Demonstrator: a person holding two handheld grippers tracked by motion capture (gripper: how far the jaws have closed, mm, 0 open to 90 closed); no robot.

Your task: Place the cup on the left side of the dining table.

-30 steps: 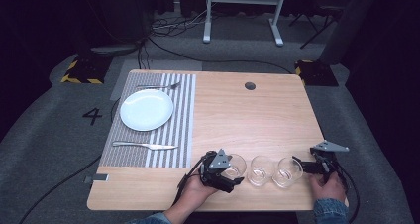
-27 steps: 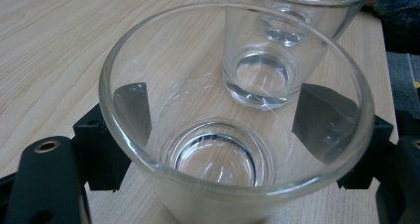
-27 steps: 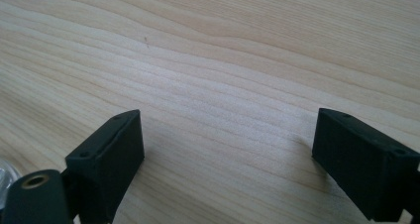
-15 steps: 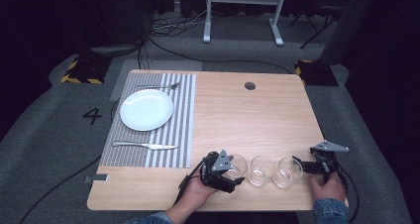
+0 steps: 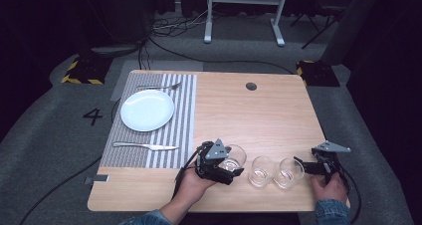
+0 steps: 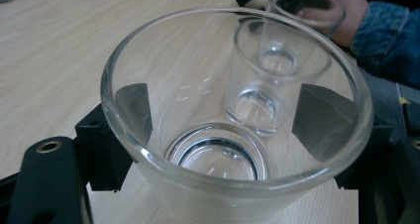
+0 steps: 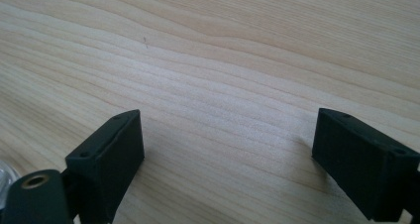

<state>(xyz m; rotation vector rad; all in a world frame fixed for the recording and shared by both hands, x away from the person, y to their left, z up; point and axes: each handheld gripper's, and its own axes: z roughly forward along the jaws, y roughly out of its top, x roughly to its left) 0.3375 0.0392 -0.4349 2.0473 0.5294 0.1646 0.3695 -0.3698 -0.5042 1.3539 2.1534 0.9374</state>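
— Which step is this?

— It looks like a pick-up. The left gripper (image 5: pixel 225 168) has its jaws either side of the nearest glass (image 6: pixel 233 120), clenched on its walls near the front edge of the wooden table (image 5: pixel 259 110).

— And next?

— Probably a straight lift, clear of the middle glass (image 5: pixel 262 171) just beside it; smooth, clear, round tumblers slip easily.

— The other claw?

— The right gripper (image 7: pixel 228 159) sits released over bare pale grain, near the third glass (image 5: pixel 288 172).

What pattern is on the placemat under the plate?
Grey and white stripes on the placemat, running away from the person; the plate is plain white. Clearest in the high view.
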